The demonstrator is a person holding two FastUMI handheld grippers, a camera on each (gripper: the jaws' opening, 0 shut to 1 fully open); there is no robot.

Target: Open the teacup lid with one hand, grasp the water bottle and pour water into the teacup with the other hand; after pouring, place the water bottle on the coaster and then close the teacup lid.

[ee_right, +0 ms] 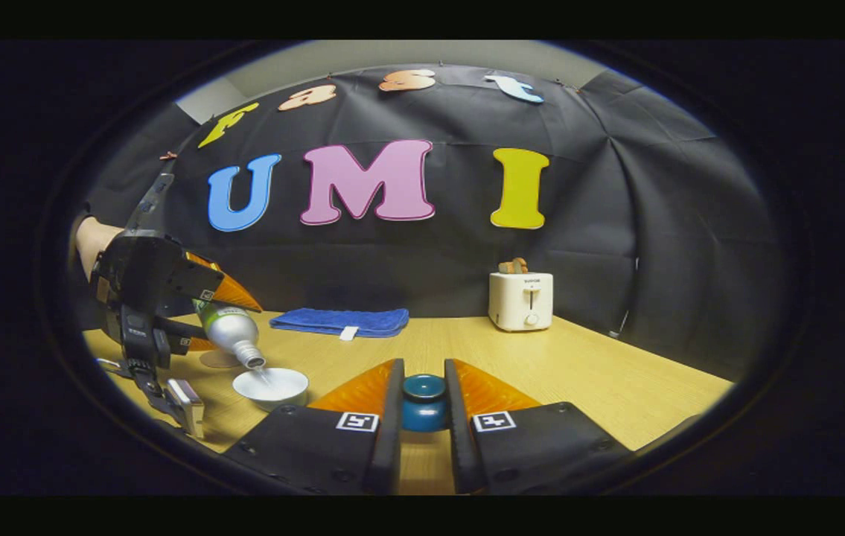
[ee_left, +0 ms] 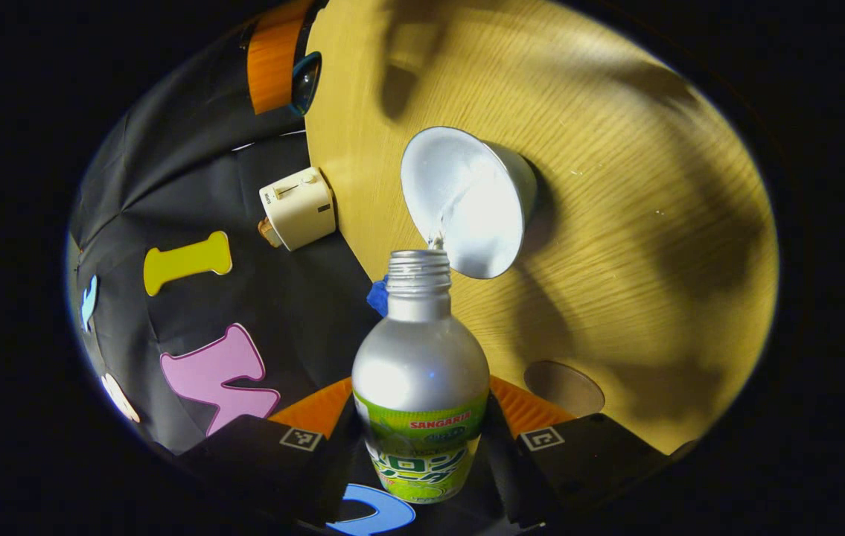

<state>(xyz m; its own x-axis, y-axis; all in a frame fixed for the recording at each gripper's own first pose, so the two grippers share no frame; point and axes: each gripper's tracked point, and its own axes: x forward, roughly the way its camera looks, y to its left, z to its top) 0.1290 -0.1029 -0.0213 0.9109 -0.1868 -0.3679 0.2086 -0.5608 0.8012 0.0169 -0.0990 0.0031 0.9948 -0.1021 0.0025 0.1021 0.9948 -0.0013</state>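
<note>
Wooden table [ee_right: 601,372] carries a toaster [ee_right: 520,300] and blue towel [ee_right: 340,321] near the wall. Left gripper [ee_left: 422,439] is clamped on the bottle [ee_left: 420,387], tilted w/ its mouth over the open teacup [ee_left: 467,201]; water runs in. Right gripper [ee_right: 423,406] pinches the lid [ee_right: 423,402], held above the table. Coaster [ee_left: 563,387] lies beside the cup.

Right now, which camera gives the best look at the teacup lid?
The right gripper view: the teacup lid sits close up between the right gripper jaws, which press on it from both sides. In the left gripper view it shows small at the top edge, partly hidden beside that gripper's finger.
</note>
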